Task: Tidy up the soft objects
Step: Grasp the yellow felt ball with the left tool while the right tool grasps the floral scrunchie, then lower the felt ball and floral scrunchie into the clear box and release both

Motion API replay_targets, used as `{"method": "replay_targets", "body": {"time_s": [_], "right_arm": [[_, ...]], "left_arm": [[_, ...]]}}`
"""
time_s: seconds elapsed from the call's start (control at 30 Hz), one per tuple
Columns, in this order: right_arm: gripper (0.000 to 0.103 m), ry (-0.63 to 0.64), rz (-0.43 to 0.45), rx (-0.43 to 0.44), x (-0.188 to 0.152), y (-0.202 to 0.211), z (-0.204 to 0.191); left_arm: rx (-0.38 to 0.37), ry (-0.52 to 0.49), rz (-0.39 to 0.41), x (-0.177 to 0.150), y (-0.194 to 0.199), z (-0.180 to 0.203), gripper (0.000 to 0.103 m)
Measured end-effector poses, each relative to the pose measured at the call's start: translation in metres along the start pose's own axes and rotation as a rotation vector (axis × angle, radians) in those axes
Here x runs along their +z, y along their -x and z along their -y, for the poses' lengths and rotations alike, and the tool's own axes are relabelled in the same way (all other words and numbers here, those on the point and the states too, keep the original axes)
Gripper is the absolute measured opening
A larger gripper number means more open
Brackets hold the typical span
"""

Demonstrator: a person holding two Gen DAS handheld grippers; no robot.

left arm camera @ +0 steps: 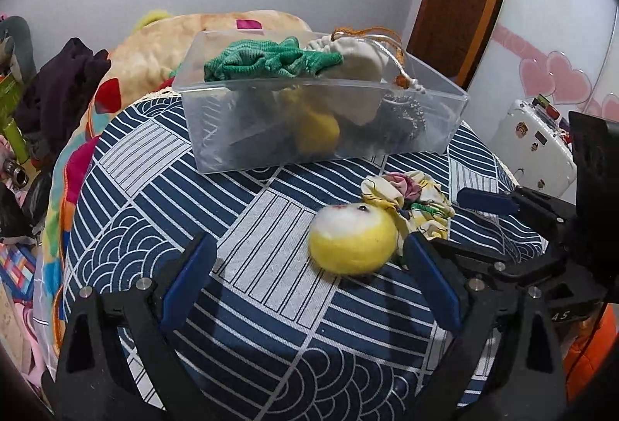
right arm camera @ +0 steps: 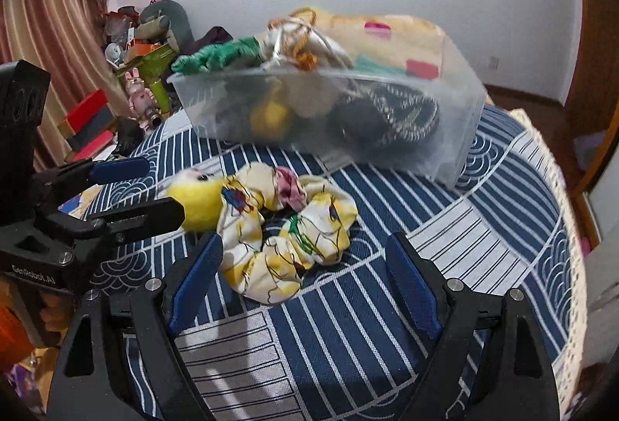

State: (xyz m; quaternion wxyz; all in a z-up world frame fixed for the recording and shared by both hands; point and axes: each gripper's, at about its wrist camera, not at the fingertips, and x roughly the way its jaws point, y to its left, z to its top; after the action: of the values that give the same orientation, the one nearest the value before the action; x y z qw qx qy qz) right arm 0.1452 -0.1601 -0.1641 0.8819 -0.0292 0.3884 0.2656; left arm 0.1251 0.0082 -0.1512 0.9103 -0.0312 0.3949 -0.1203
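The round tabletop (left arm camera: 147, 189) under its navy-and-white patterned cloth carries a clear plastic bin (left arm camera: 317, 119) at twelve o'clock, holding a green knit piece (left arm camera: 267, 59), a cream drawstring pouch (left arm camera: 359, 63) and other soft things. At about four o'clock from the bin, a floral scrunchie (right arm camera: 286, 231) lies touching a yellow plush ball (left arm camera: 354, 241). The left gripper (left arm camera: 309, 274) hovers with jaws released, the ball just inside its right finger, while the right gripper (right arm camera: 305, 266) is spread wide and empty over the scrunchie's near edge.
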Motion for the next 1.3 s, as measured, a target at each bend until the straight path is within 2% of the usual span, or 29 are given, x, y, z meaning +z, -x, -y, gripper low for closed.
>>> {"method": "replay_targets", "body": {"time_s": [0.13,0.27,0.43,0.5,0.63,0.7,0.93,1.17,1.3], "right_arm": [[0.077,0.004,-0.026,0.014,-0.004,-0.003,0.001],[0.072,0.040,-0.028,-0.022,-0.006,-0.004,-0.004],[0.044,0.069,-0.019,-0.003,-0.007,-0.001,-0.007],[0.036,0.077,-0.015,0.011,-0.007,-0.001,-0.008],[0.019,0.072,-0.008,0.037,-0.007,0.002,-0.003],[0.016,0.064,-0.004,0.037,-0.008,0.003,-0.002],[0.014,0.063,0.051,-0.018,-0.005,0.022,-0.001],[0.014,0.035,0.178,-0.062,0.007,0.065,0.011],[0.014,0.023,0.232,-0.078,0.022,0.073,0.013]], "left_arm": [[-0.007,-0.022,0.000,0.001,-0.005,0.006,0.086],[-0.047,-0.044,-0.025,0.003,-0.014,0.014,0.073],[-0.077,-0.035,-0.034,0.002,-0.017,0.015,0.058],[-0.086,-0.029,-0.034,0.002,-0.016,0.013,0.048],[-0.090,-0.023,-0.014,0.002,-0.009,0.010,0.046],[-0.086,-0.020,0.001,0.003,-0.004,0.008,0.046],[-0.073,-0.010,0.064,0.012,0.018,-0.003,0.046],[-0.055,-0.007,0.153,0.029,0.043,-0.007,0.046],[-0.053,0.006,0.207,0.044,0.051,-0.007,0.046]]}}
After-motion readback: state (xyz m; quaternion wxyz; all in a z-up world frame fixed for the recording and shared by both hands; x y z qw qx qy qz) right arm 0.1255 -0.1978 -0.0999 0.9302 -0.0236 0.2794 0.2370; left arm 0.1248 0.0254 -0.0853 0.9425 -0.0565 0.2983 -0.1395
